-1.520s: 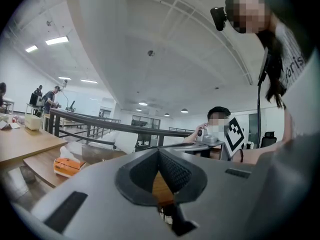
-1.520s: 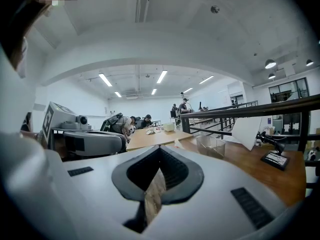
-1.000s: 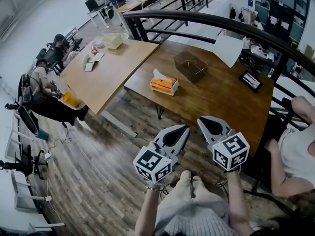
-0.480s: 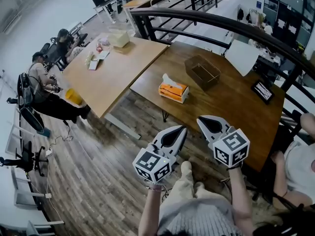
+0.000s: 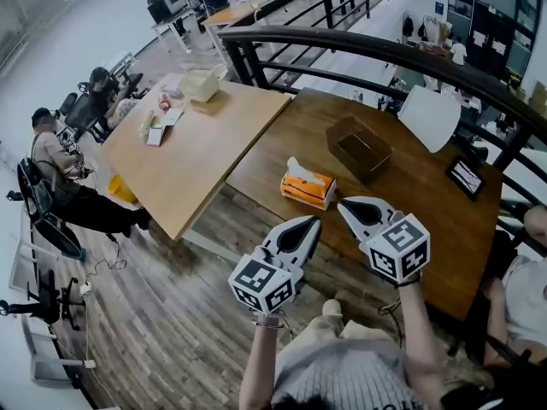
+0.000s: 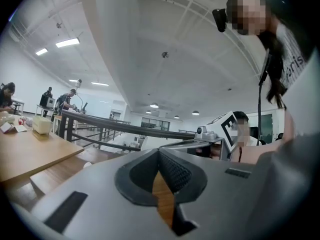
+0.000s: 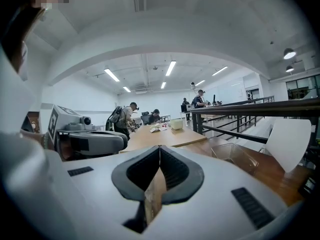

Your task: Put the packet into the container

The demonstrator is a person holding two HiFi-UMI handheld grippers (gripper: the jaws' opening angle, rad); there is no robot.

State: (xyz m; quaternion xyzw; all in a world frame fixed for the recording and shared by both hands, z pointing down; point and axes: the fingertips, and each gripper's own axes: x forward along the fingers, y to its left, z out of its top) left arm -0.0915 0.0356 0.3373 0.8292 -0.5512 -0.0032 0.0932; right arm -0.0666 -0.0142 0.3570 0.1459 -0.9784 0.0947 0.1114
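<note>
Dark table (image 5: 410,195): brown wood, butted against a paler table on its left.
Light table (image 5: 197,143): small items lie at its far end (too small to name).
Container (image 5: 359,148): a clear, open-topped box standing upright on the dark table.
Packet (image 5: 308,186): orange and white, lying on the dark table near the container and outside it.
Left gripper (image 5: 313,223): clenched with nothing in it, held off the table's near edge.
Right gripper (image 5: 344,205): also closed and empty, beside the left one.
</note>
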